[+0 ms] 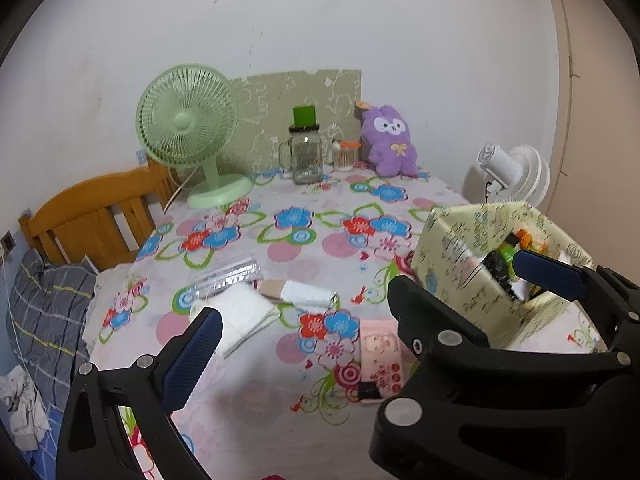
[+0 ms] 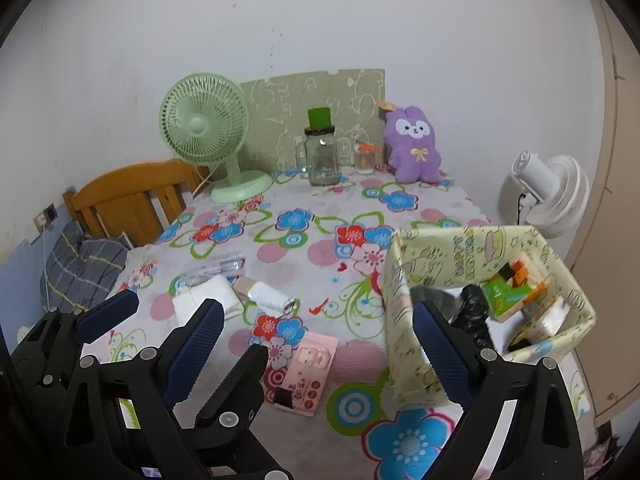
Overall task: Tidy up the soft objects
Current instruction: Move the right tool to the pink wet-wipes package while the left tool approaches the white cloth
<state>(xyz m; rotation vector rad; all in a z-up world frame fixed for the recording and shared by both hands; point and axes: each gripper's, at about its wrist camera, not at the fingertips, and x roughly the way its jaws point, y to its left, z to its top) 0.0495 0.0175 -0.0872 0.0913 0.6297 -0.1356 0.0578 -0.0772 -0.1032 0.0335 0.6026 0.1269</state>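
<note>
A purple plush rabbit (image 1: 390, 140) sits upright at the table's far edge against the wall; it also shows in the right wrist view (image 2: 414, 146). A folded white cloth (image 1: 240, 316) and a rolled white cloth (image 1: 306, 294) lie mid-table, also in the right wrist view (image 2: 212, 298) (image 2: 268, 298). A pale yellow patterned fabric box (image 1: 492, 264) (image 2: 472, 304) holding small items stands at the right. My left gripper (image 1: 360, 304) is open and empty above the table. My right gripper (image 2: 316, 340) is open and empty, its right finger next to the box. The left gripper (image 2: 176, 320) shows in the right wrist view.
A green desk fan (image 1: 190, 132), a glass jar (image 1: 306, 156) and a small container (image 1: 346, 154) stand at the back. A pink card (image 1: 380, 360) and a clear plastic case (image 1: 224, 276) lie on the floral tablecloth (image 1: 320, 240). A white fan (image 1: 516, 176) is beyond the right edge, a wooden headboard (image 1: 96, 216) at the left.
</note>
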